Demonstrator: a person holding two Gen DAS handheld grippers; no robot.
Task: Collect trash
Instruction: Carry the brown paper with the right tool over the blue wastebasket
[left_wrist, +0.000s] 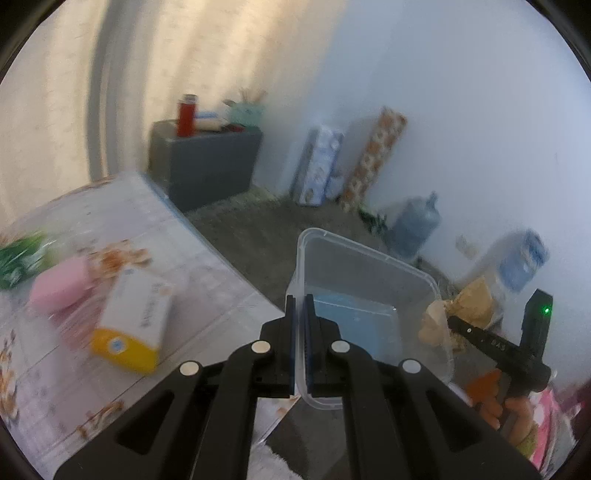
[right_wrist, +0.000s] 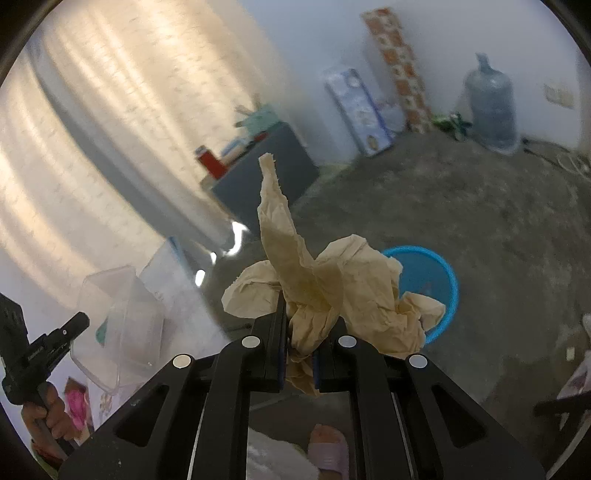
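In the left wrist view my left gripper (left_wrist: 301, 306) is shut on the near wall of a clear plastic container (left_wrist: 369, 280), held in the air past the table's edge; a blue shape shows through its bottom. In the right wrist view my right gripper (right_wrist: 299, 321) is shut on a crumpled beige paper napkin (right_wrist: 332, 288). A round blue bin (right_wrist: 436, 284) stands on the floor just behind the napkin. From the right wrist, the left gripper (right_wrist: 79, 322) and the clear container (right_wrist: 122, 325) appear at the left. The left wrist view shows the right gripper (left_wrist: 452, 322) with the napkin (left_wrist: 465, 306) beside the container.
A table with a flowered cloth (left_wrist: 110, 221) carries a yellow-and-white box (left_wrist: 136, 321), a pink object (left_wrist: 59, 288) and a green packet (left_wrist: 18, 258). A grey cabinet (left_wrist: 207, 162), leaning boxes (left_wrist: 321, 166) and a water jug (left_wrist: 417, 225) line the wall. My slippered foot (right_wrist: 328, 446) stands below.
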